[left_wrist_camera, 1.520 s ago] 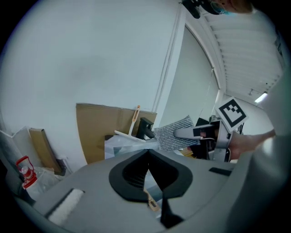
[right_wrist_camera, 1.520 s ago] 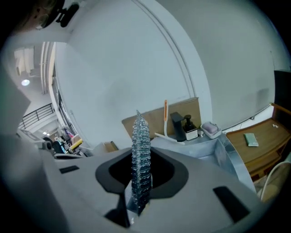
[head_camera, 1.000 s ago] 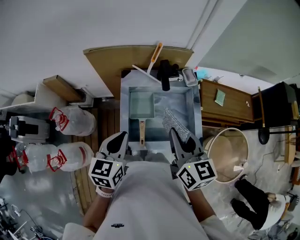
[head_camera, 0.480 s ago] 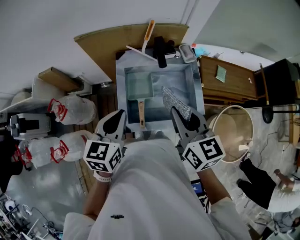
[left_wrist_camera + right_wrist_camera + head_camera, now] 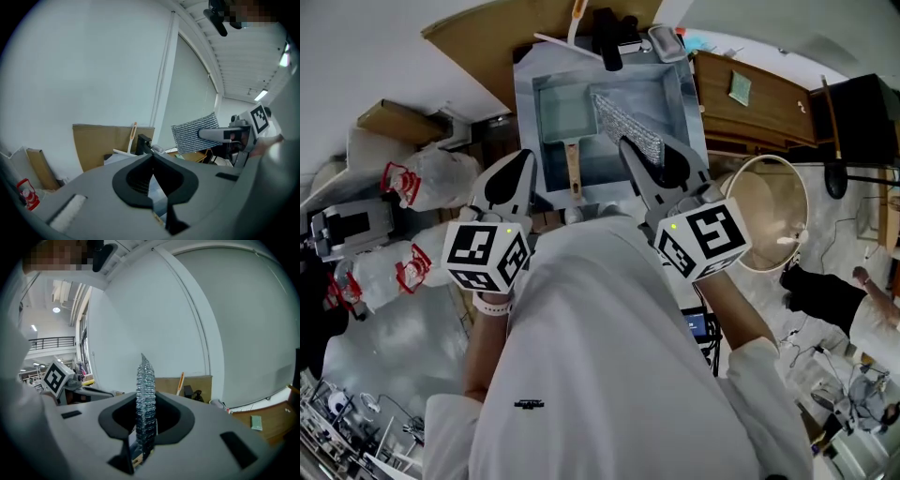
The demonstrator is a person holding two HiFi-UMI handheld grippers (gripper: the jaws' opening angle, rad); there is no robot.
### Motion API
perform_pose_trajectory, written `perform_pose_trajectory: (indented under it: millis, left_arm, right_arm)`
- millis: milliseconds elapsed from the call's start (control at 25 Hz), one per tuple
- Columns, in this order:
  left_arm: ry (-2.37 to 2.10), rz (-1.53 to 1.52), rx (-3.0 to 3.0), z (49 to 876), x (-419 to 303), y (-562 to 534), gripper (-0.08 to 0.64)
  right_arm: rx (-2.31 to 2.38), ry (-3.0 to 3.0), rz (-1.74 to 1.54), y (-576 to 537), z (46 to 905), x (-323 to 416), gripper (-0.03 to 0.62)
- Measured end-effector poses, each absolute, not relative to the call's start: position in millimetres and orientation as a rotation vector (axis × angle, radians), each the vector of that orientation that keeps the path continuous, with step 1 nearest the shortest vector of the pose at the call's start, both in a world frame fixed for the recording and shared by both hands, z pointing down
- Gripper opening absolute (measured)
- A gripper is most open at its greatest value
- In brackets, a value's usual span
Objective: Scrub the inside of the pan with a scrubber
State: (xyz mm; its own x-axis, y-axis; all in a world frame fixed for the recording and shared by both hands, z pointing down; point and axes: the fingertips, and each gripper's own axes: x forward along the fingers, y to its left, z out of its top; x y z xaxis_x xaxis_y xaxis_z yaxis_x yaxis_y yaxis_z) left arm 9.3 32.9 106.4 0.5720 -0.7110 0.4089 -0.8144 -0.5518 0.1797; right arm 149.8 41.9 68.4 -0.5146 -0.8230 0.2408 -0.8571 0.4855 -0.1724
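Observation:
A rectangular pan (image 5: 565,114) with a wooden handle (image 5: 573,174) lies in the left half of the steel sink (image 5: 687,103). My right gripper (image 5: 630,150) is shut on a silver mesh scrubber (image 5: 619,120), which it holds up over the sink just right of the pan. In the right gripper view the scrubber (image 5: 145,376) stands edge-on between the jaws. My left gripper (image 5: 522,157) hovers at the sink's near left corner, shut on nothing. The left gripper view shows the scrubber (image 5: 195,132) off to the right.
A black faucet (image 5: 608,30) and an orange-handled brush (image 5: 577,11) sit at the sink's far edge. Filled plastic bags (image 5: 422,173) lie to the left. A wooden cabinet (image 5: 755,108) and a round white bin (image 5: 772,225) stand to the right, with a person (image 5: 830,298) beyond.
Both grippers have risen closer to the head camera. The right gripper has carried the scrubber up and leftward, nearer the pan. The pan has stayed put.

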Motion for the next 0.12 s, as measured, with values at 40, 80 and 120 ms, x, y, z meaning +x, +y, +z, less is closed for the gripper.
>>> perform_pose_trajectory:
  millis: [40,80,120]
  left_arm:
    - [-1.25,0.405,2.463,105.0,8.4,31.7,0.005]
    - [-1.257,0.398,2.468,103.9,7.5,30.9,0.005]
    - [-1.264,0.391,2.472,103.0,6.6,30.2,0.005]
  right_arm:
    - [1.468,-2.6,0.414,41.4,70.4,148.2,0.063]
    - [1.459,-2.601,0.418,41.5,72.8,146.6,0.063]
    - [1.45,-2.603,0.422,42.0,75.3,145.0,0.063]
